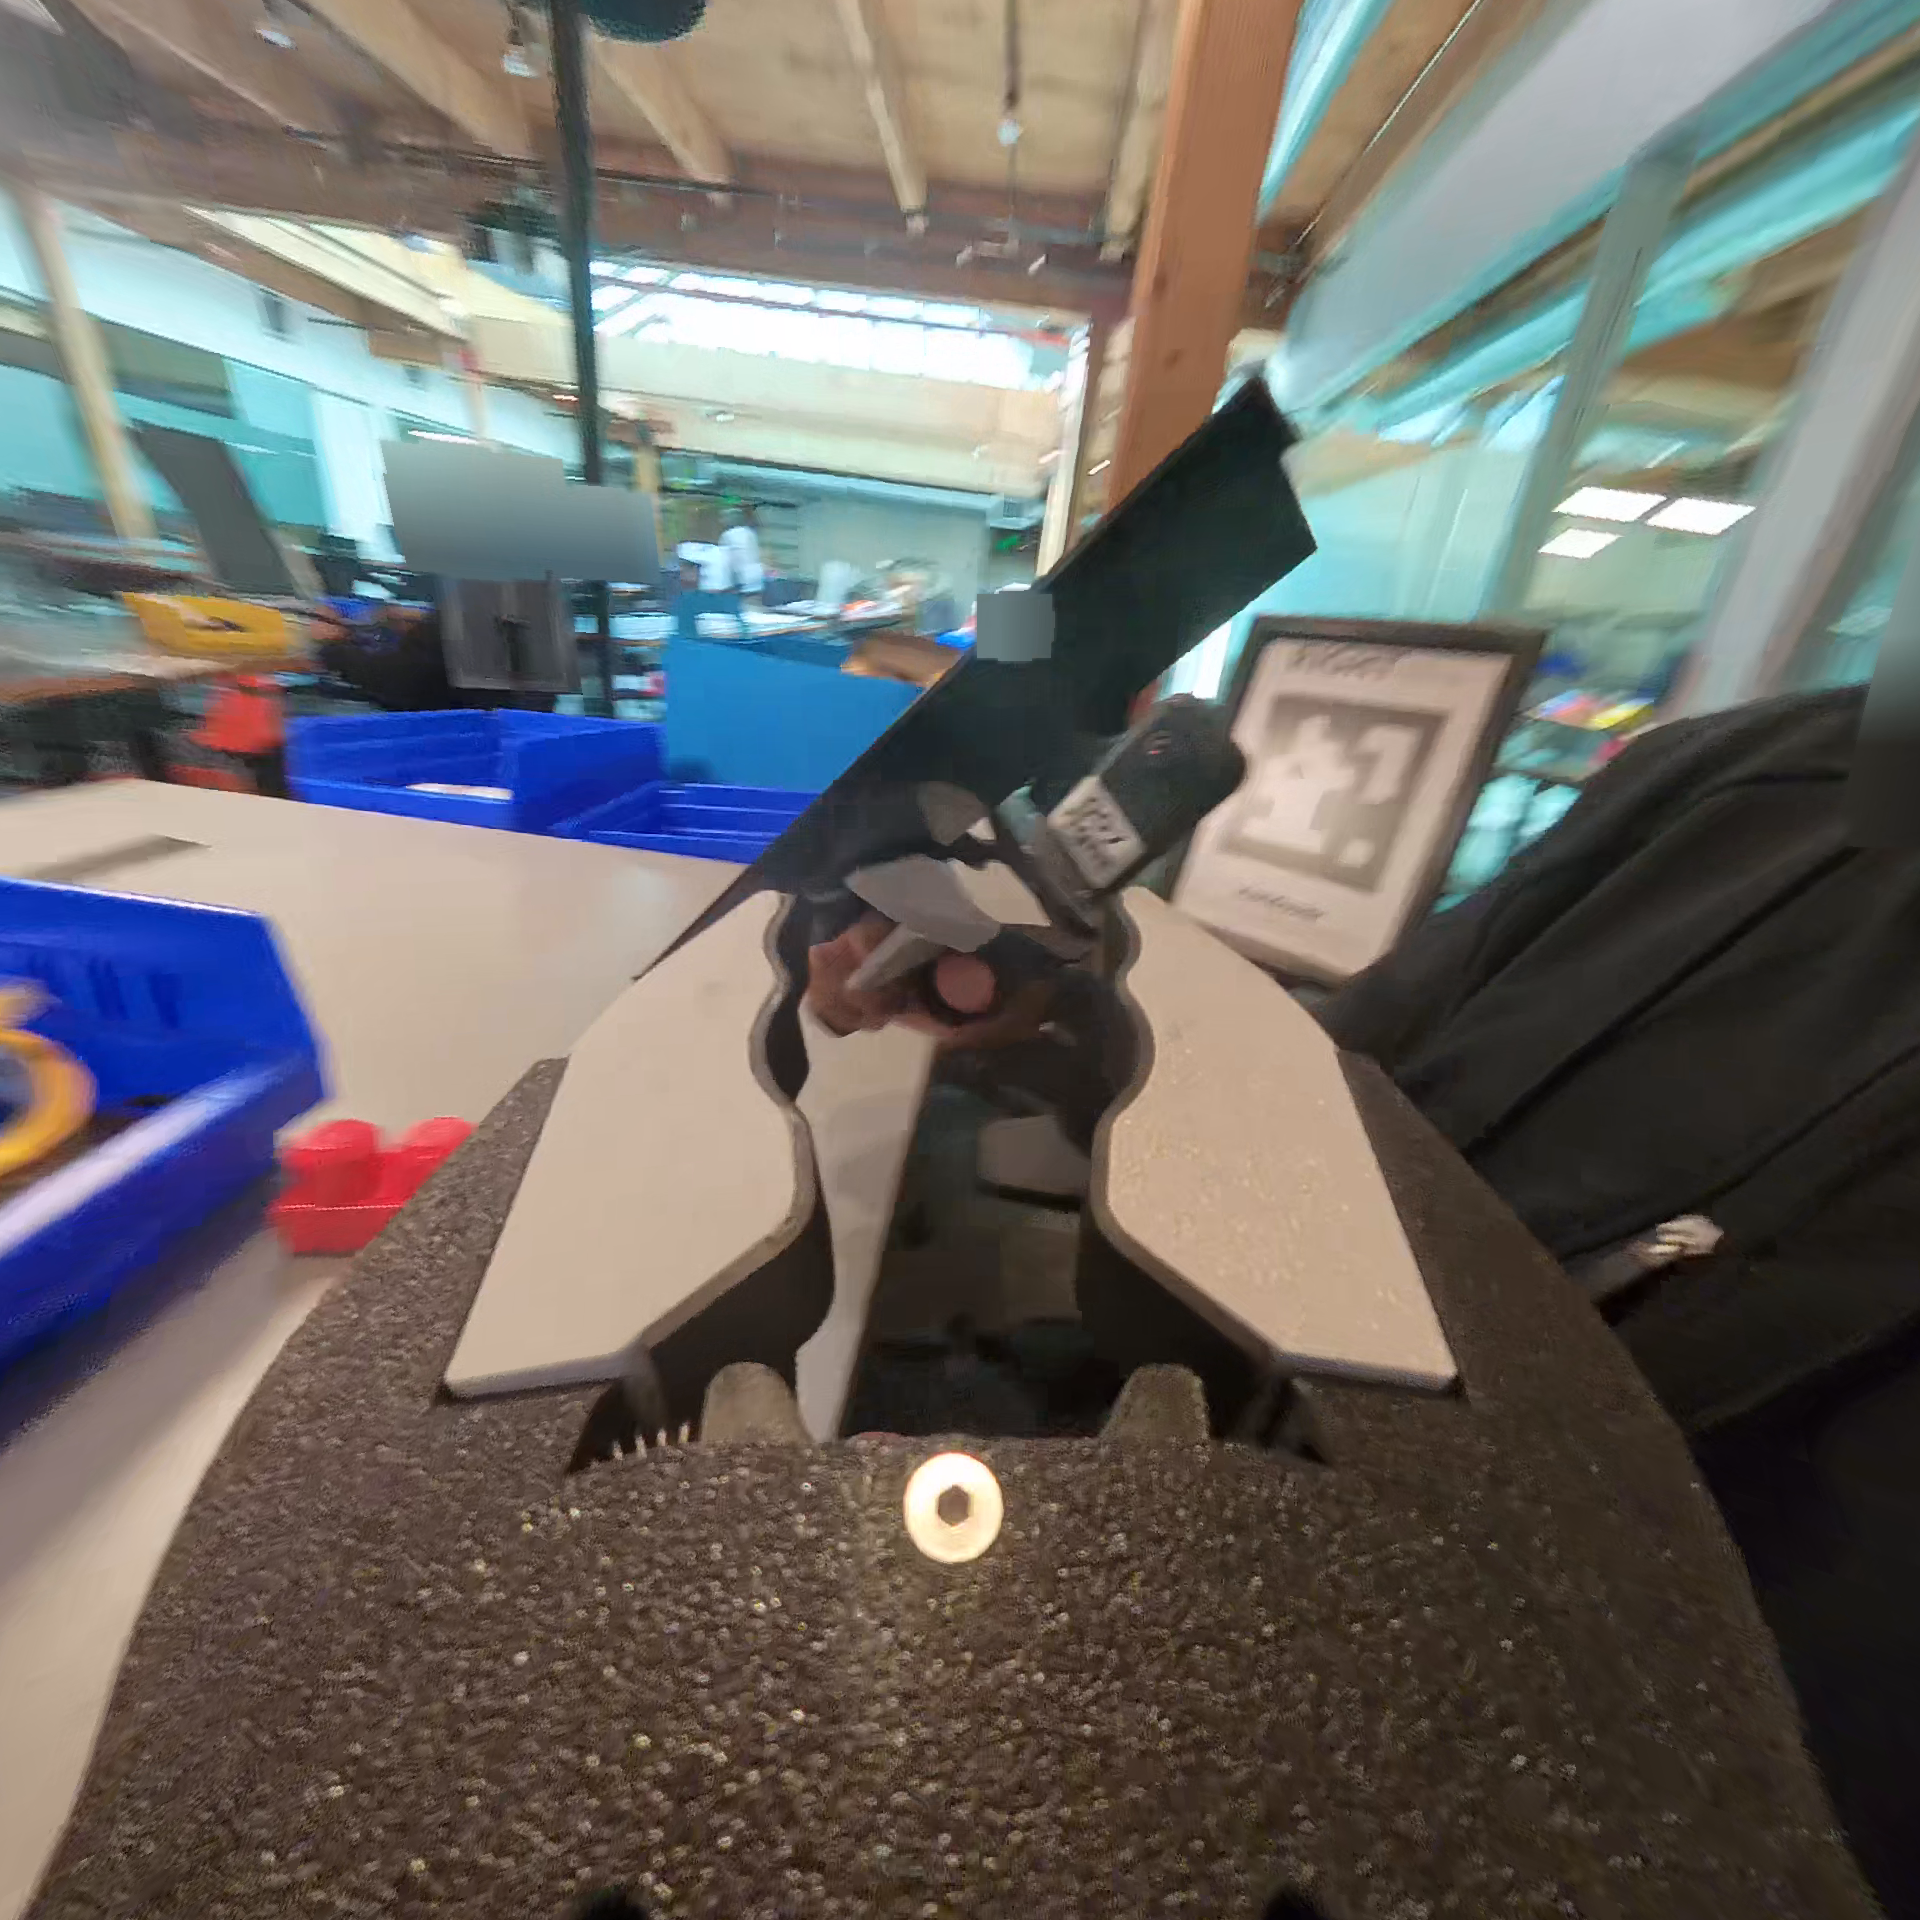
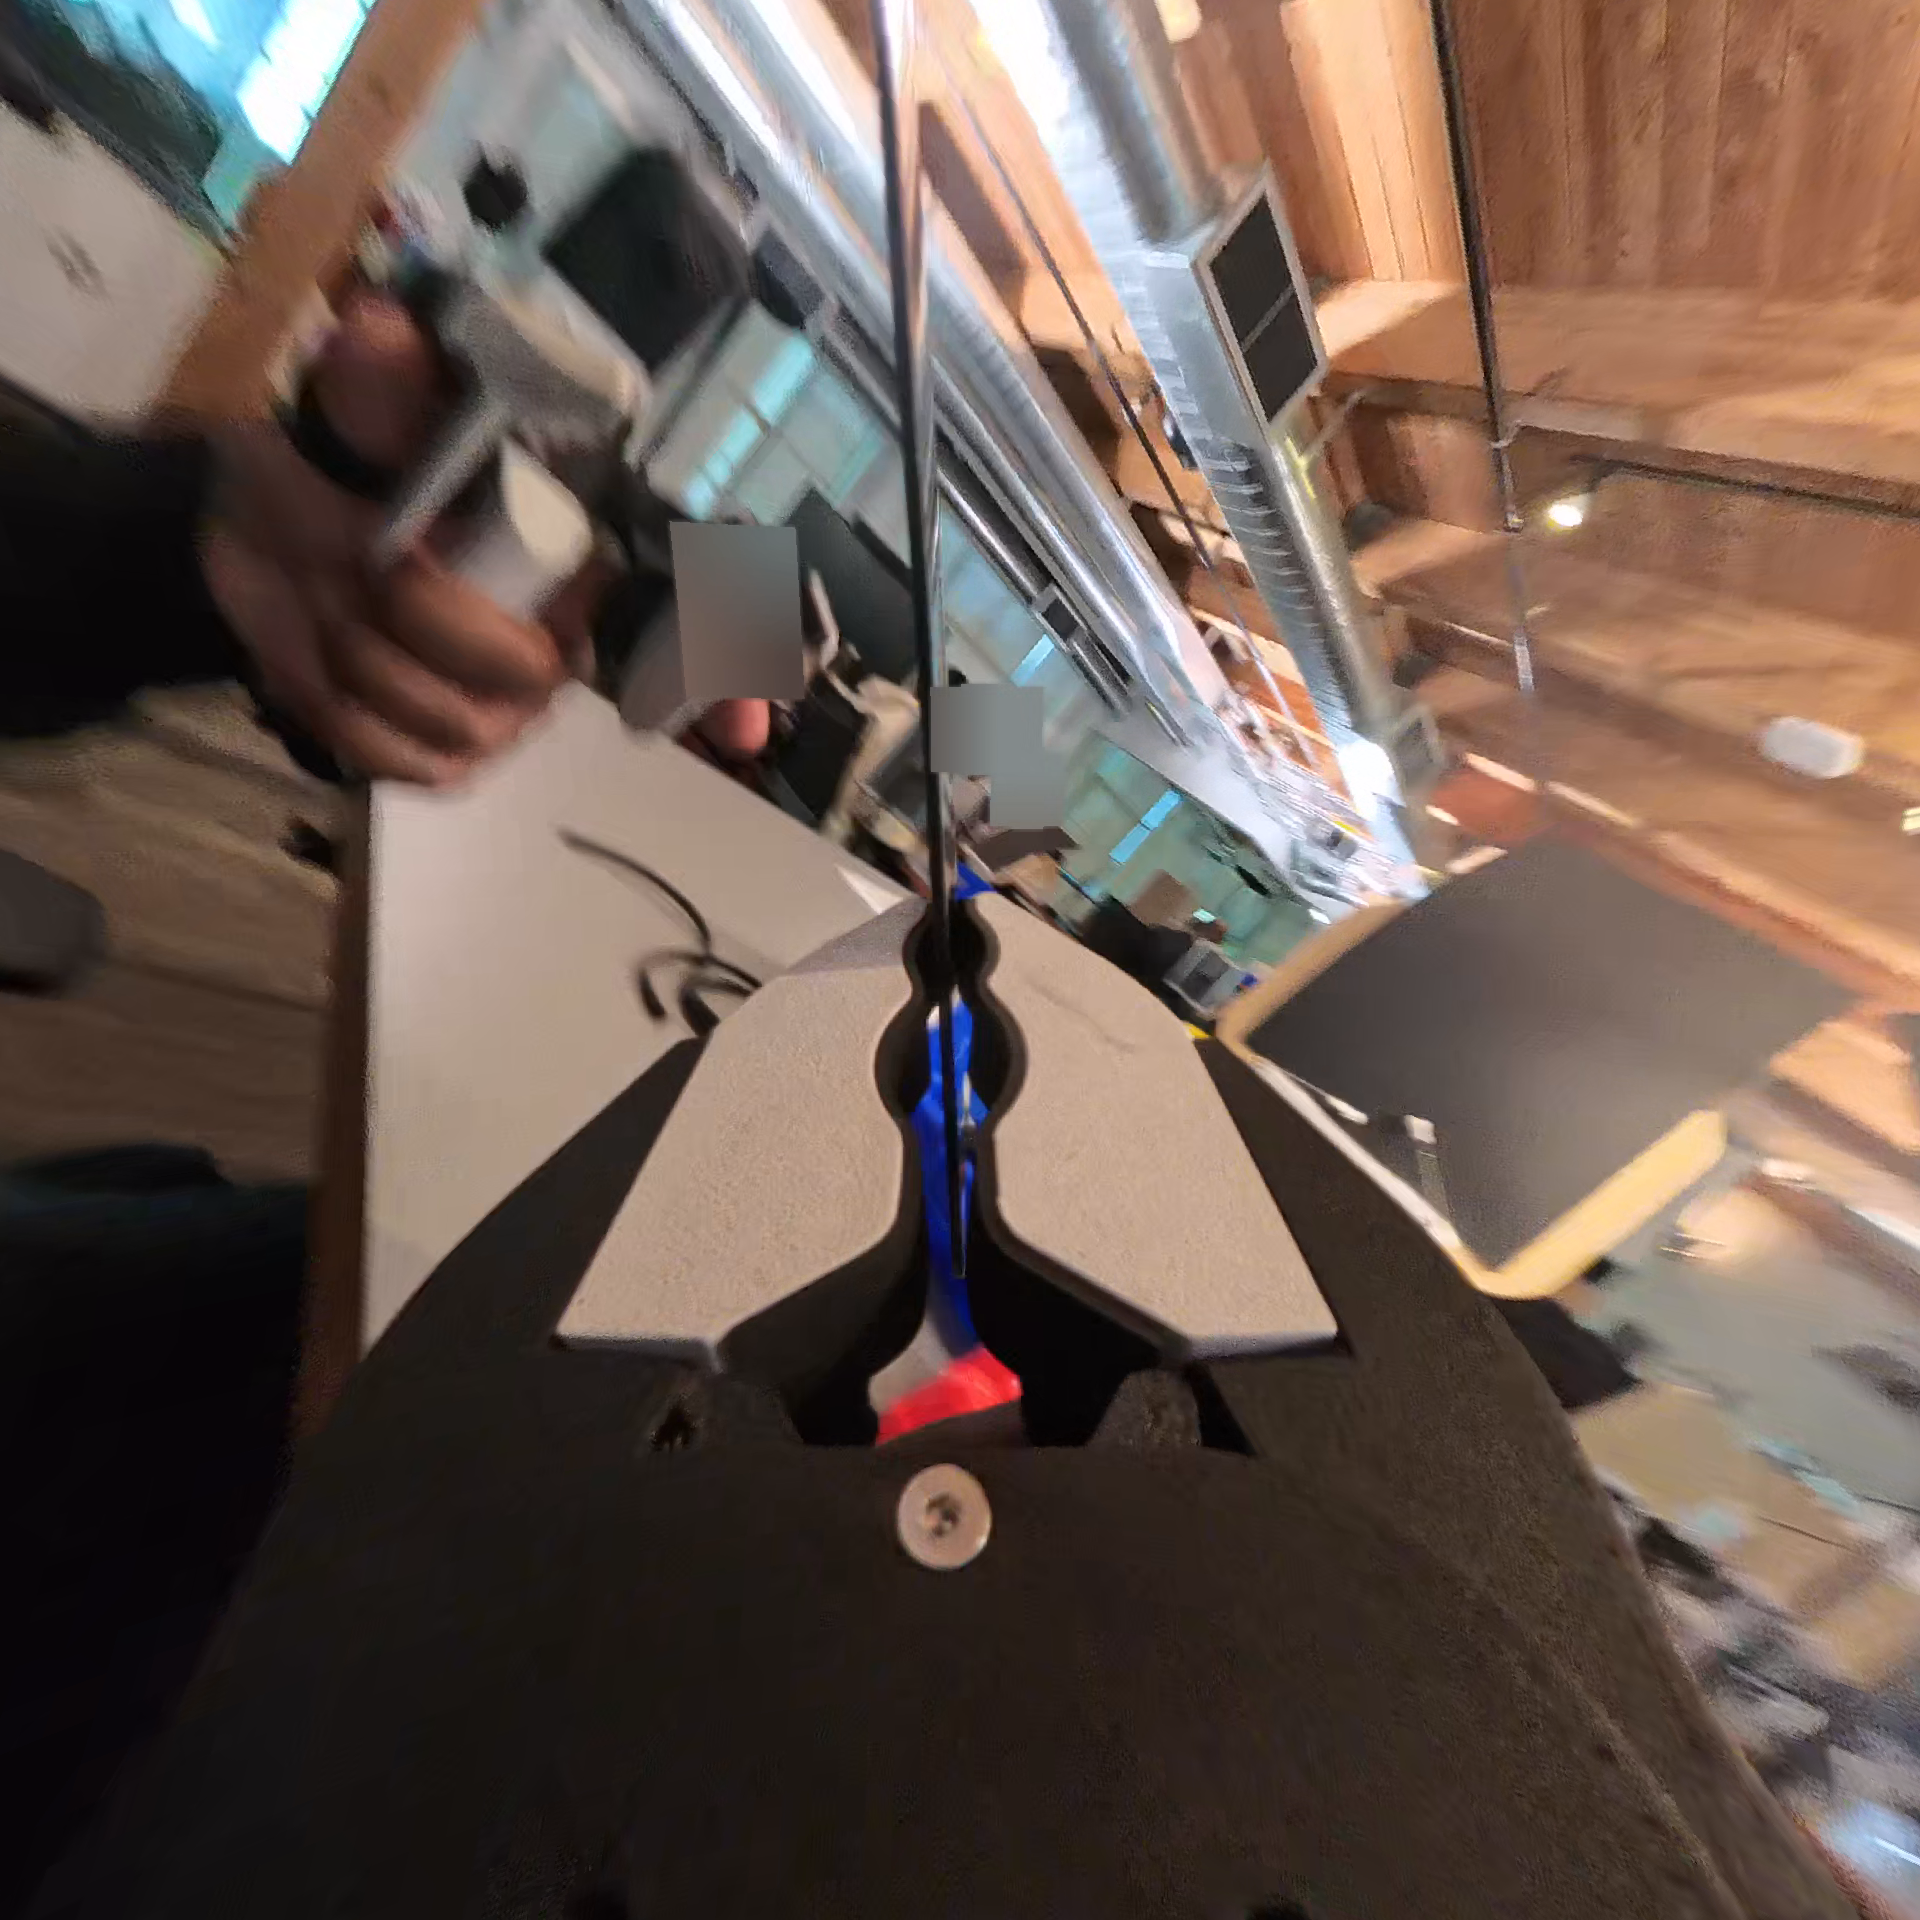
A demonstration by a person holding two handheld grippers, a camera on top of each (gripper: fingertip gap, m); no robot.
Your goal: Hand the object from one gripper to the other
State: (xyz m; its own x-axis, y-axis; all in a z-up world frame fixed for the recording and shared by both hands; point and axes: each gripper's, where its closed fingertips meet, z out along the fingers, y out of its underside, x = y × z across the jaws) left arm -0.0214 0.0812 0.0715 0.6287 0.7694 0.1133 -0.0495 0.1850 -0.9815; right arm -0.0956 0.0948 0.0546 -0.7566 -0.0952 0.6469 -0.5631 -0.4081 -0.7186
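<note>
Plate: thin black flat plate (image 1: 1164,613), seen edge-on (image 2: 925,520) in right wrist view, being held up in the air above the table (image 1: 436,935).
Right gripper (image 2: 951,930): jaws closing tight on plate's lower end, plate edge running up between the tips; also showing far off (image 1: 1049,842) in left view, pinching plate's bottom corner.
Left gripper (image 1: 951,914): jaws standing open w/ nothing between them, tips sitting just below plate, facing right gripper.
Handling (judgement): plate looking stiff, light, smooth, so prob. slippery on flat pads; thin edge likely pivoting if pinched at one corner only.
Where to grab (judgement): free flat face above right gripper's pinch, pads square on both faces, well clear of its tips.
Bin near: blue bin (image 1: 156,1091) at left, holding sth yellow (image 1: 42,1101), too blurred to ID.
Bins far: more blue bins (image 1: 582,769) at table's back edge, contents unclear.
Loose: red block (image 1: 353,1184) lying on table just beside near bin, outside it.
</note>
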